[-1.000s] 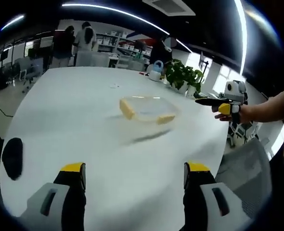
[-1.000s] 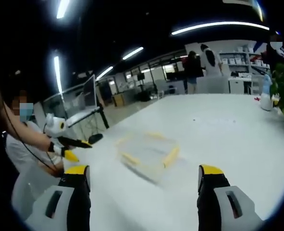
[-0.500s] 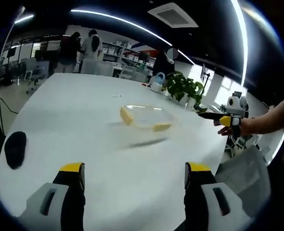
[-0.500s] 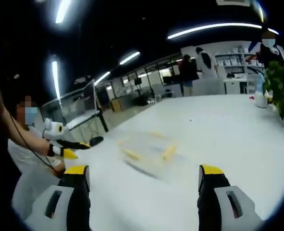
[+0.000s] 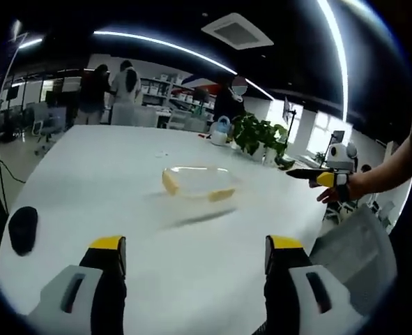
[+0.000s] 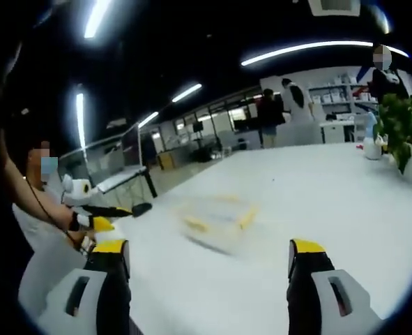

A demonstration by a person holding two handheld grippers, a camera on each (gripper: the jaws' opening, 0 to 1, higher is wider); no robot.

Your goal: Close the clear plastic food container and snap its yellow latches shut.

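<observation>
Clear container (image 5: 197,183) between parted claws (image 5: 188,255)

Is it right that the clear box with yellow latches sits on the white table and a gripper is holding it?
Not quite. The clear box sits on the white table, but no gripper holds it. The left gripper view shows the left gripper open, well short of it.

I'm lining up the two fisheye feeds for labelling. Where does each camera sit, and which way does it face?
Left gripper view: rides the left gripper, facing across the white table at the clear container; the right gripper and a hand enter at right.
Right gripper view: rides the right gripper, facing the blurred container; the left gripper and an arm enter at left.
Shared: table, container, potted plant.
</observation>
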